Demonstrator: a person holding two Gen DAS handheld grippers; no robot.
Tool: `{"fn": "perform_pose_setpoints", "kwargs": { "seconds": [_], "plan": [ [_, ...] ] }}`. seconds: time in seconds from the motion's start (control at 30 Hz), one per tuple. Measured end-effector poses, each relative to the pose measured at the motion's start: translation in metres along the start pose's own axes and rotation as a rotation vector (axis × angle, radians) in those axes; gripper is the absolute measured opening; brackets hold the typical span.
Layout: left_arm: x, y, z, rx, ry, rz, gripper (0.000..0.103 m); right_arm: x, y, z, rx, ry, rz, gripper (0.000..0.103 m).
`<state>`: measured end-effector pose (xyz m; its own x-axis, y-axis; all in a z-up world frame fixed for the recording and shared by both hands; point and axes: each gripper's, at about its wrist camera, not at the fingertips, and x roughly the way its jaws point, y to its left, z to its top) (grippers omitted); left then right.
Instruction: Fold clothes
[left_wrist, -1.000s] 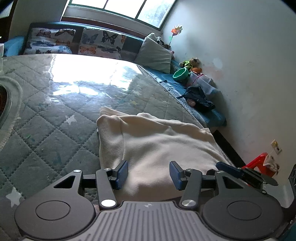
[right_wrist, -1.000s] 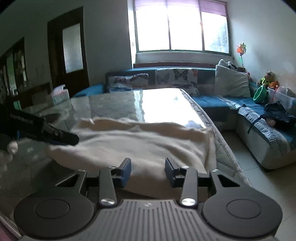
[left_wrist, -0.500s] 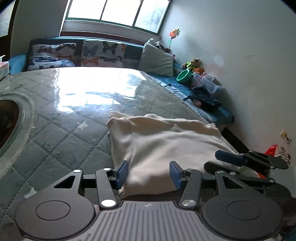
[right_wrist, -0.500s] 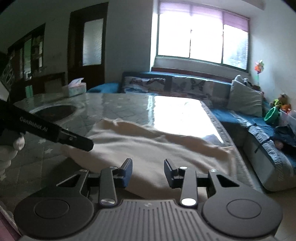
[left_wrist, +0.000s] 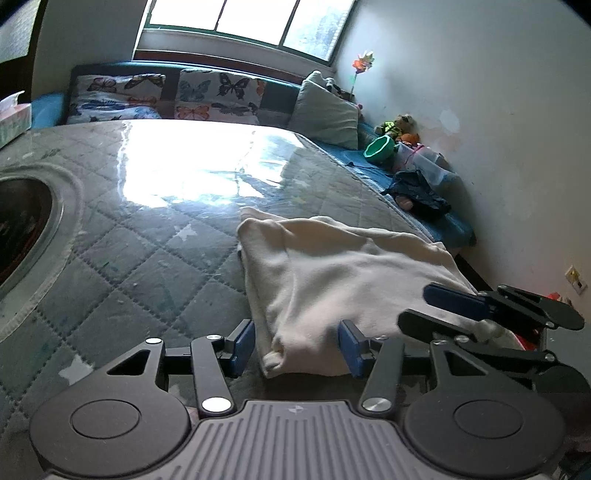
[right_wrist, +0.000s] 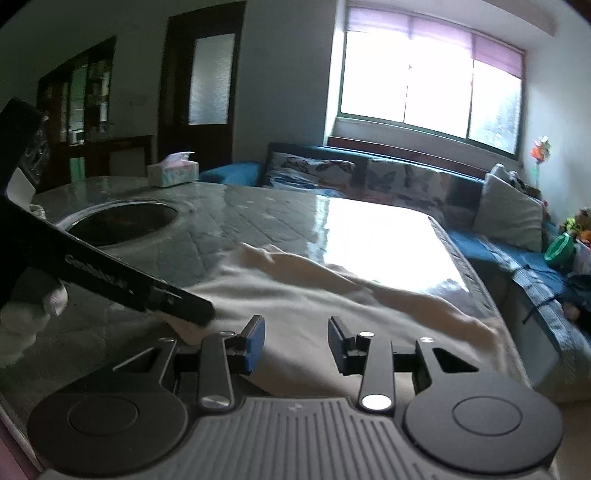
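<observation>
With both sets of fingers spread and gripping nothing, the left gripper (left_wrist: 296, 348) and right gripper (right_wrist: 296, 344) hover at the near edge of a cream garment (left_wrist: 343, 273), which lies partly folded on the quilted tabletop (left_wrist: 140, 236); further folds seemingly remain. Beyond, a sofa (right_wrist: 369, 177) lines the window.

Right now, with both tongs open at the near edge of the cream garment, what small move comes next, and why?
Probably ease the left tongs forward and close on the cream garment: its near corner already lies between the open pads, ungripped. The right tongs are open at the same edge.
</observation>
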<state>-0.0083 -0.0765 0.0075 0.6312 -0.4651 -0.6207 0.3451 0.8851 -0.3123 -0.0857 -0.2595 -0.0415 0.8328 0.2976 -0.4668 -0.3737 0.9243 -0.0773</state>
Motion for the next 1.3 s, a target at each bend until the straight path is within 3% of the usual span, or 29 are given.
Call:
{"fn": "perform_pose_setpoints", "kwargs": {
  "seconds": [0.2,0.23,0.3,0.4,0.57,0.7,0.83,1.3],
  "plan": [
    [-0.002,0.009,-0.001,-0.027,0.007,0.005,0.053,0.013,0.011,-0.007,-0.013,0.04,0.023,0.04],
    [-0.002,0.008,-0.001,-0.028,0.009,0.006,0.054,0.012,0.012,-0.008,-0.011,0.041,0.021,0.042],
    [-0.003,0.008,0.0,-0.03,0.011,0.006,0.054,0.009,0.01,-0.006,0.009,0.037,0.01,0.057],
    [-0.005,0.008,-0.001,-0.036,0.011,0.006,0.057,0.004,0.01,-0.007,0.018,0.034,-0.003,0.059],
    [-0.009,0.007,-0.003,-0.04,0.013,0.018,0.064,-0.001,0.012,-0.01,0.052,0.03,-0.027,0.082],
    [-0.014,0.005,-0.006,-0.033,0.007,0.025,0.071,-0.007,0.011,-0.01,0.086,0.022,-0.047,0.088],
    [-0.02,0.003,-0.008,-0.026,0.0,0.022,0.077,-0.014,0.009,-0.012,0.117,0.012,-0.076,0.102],
    [-0.043,-0.009,-0.02,0.019,-0.046,0.015,0.103,-0.031,0.014,-0.018,0.158,0.028,-0.129,0.103]
  ]
}}
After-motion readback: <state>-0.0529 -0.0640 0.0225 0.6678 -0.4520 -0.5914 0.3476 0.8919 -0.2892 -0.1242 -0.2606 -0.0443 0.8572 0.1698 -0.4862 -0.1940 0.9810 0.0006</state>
